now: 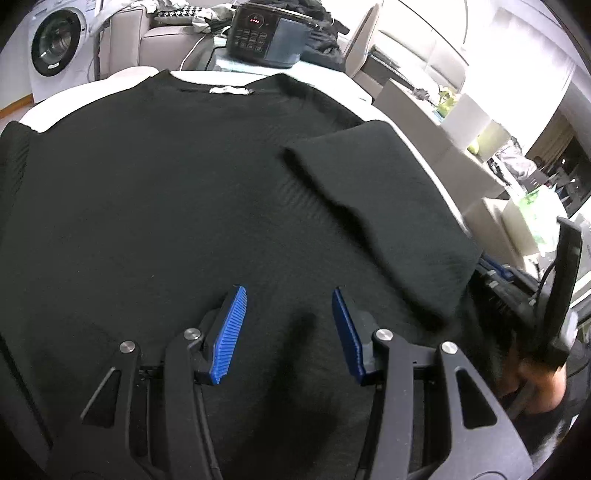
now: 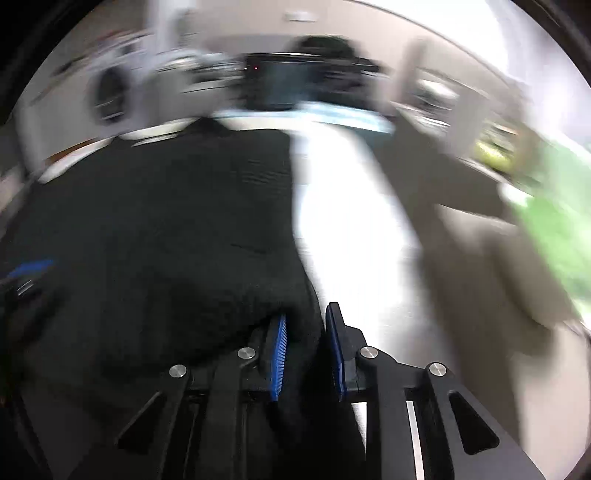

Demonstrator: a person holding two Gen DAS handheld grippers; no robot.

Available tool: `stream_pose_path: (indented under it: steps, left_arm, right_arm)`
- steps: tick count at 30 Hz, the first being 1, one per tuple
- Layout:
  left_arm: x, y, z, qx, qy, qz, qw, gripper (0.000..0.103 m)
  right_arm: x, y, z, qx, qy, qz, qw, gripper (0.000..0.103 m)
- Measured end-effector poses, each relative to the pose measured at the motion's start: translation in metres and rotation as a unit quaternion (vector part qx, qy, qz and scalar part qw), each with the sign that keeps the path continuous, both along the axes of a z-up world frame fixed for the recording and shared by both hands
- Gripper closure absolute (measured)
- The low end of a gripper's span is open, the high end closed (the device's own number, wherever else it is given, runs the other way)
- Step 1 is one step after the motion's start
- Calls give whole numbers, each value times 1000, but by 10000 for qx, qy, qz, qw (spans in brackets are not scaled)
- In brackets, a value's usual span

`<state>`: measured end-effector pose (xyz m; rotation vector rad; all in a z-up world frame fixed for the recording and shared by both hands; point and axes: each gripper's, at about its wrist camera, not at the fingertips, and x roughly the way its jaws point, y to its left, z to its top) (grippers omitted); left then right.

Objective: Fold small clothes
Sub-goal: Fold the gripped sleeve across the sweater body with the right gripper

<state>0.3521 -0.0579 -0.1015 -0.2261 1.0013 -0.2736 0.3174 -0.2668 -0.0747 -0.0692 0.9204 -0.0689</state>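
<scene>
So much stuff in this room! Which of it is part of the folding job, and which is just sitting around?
Part of the job:
- black sweater, spread on the white table, one sleeve folded over it
- left gripper, open above the sweater
- right gripper, with sweater fabric between its fingers

Just sitting around:
- washing machine
- black appliance with buttons
- beige sofa

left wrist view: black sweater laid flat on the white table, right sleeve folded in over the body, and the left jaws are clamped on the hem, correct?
Not quite. In the left wrist view the left gripper is open, hovering over the black sweater, gripping nothing. The sleeve is folded in, on the white table.
</scene>
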Motion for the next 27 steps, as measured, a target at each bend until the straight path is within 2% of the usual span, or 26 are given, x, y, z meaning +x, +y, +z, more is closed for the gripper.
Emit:
stream_pose_path:
  steps: [3, 6, 10, 15, 17, 19, 21, 24, 27]
  left_arm:
    - [-1, 1, 0, 137, -42, -62, 9999, 59]
    - [1, 0, 1, 72, -5, -66, 10000, 57]
    - [2, -1, 2, -37, 18, -59, 10000, 56]
    - [-10, 3, 12, -70, -93, -49, 9999, 56]
    - [-18, 9, 17, -18, -159, 4, 9999, 55]
    - [-28, 16, 20, 71, -209, 39, 9997, 49]
    - [-40, 23, 20, 223, -241, 57, 9994, 48]
    - [-53, 31, 15, 370, -159, 113, 9991, 48]
    - [-63, 41, 12, 379, -83, 239, 9990, 47]
  right_arm:
    - [-7, -24, 0, 378, 145, -127, 9991, 78]
    - [-19, -20, 5, 335, 158, 198, 9991, 78]
    - [-27, -16, 15, 659, 114, 363, 9971, 77]
    - [-34, -3, 11, 1657, 383, 522, 9841, 77]
    - [-40, -6, 14, 1675, 314, 375, 9847, 77]
    - [-50, -15, 22, 1480, 184, 27, 9888, 77]
    - [-60, -21, 28, 1434, 66, -73, 9896, 77]
    - [-68, -18, 36, 1888, -19, 274, 9816, 77]
    - [-58, -2, 29, 2467, 166, 585, 9672, 77]
